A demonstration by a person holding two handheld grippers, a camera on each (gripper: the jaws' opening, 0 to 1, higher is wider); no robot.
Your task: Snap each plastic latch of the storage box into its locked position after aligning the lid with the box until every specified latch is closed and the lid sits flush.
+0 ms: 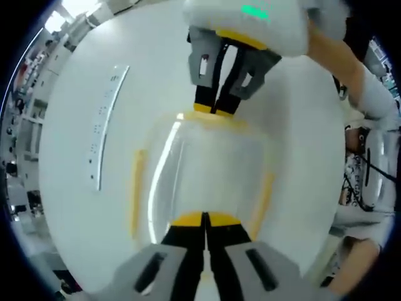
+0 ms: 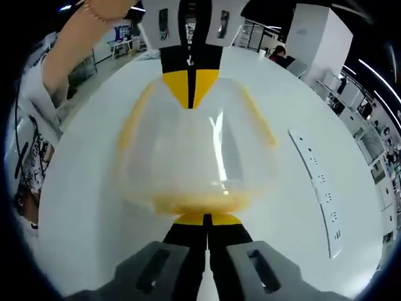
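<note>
My left gripper (image 1: 205, 227) and right gripper (image 2: 206, 227) sat at opposite ends of the box (image 1: 203, 172), facing each other across it. Box was clear with a yellowish lid (image 2: 194, 157), resting on the white table (image 1: 75, 207), dead ahead of both sets of jaws.

Both jaws were together, tips pressed against the yellow edge nearest them. I couldn't tell whether a latch was pinched between the tips or they were just pushing on it.

In the left gripper view the right gripper (image 1: 219, 94) met the far end; in the right gripper view the left one (image 2: 191, 72) did the same.

Key relation: the axis through both tip pairs ran along the box. Yellow side strips (image 1: 135, 188) lay off to either side of that line, equally close to both grippers. End latches looked like the step in hand; lid looked roughly aligned, flushness unclear.
</note>
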